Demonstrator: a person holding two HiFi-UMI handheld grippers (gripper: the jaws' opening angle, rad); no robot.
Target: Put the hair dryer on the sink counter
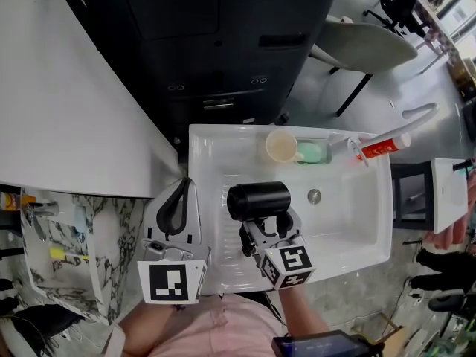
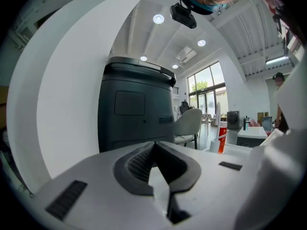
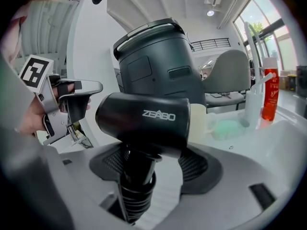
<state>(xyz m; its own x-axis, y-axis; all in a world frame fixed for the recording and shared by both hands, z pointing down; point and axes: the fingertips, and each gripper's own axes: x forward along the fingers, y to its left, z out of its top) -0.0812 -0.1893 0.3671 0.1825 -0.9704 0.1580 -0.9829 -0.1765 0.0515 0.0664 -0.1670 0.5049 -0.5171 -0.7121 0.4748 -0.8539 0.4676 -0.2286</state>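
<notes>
A black hair dryer (image 1: pixel 259 201) hangs over the white sink (image 1: pixel 357 233), barrel lying sideways and handle pointing down toward me. My right gripper (image 1: pixel 265 226) is shut on that handle. In the right gripper view the ribbed handle of the hair dryer (image 3: pixel 144 121) runs down between the dark pads (image 3: pixel 197 165) of my right gripper (image 3: pixel 153 163). My left gripper (image 1: pixel 175 207) hovers by the sink's left rim, shut and holding nothing. In the left gripper view the tips of my left gripper (image 2: pixel 154 148) meet with nothing between them.
On the sink's back ledge stand a beige cup (image 1: pixel 281 146), a green soap (image 1: pixel 312 152) and a red and white tube (image 1: pixel 383 147). A dark cabinet (image 1: pixel 201 43) rises behind the sink. A white panel (image 1: pixel 59 88) and a marbled shelf (image 1: pixel 111 236) lie left; a chair (image 1: pixel 364 47) stands far right.
</notes>
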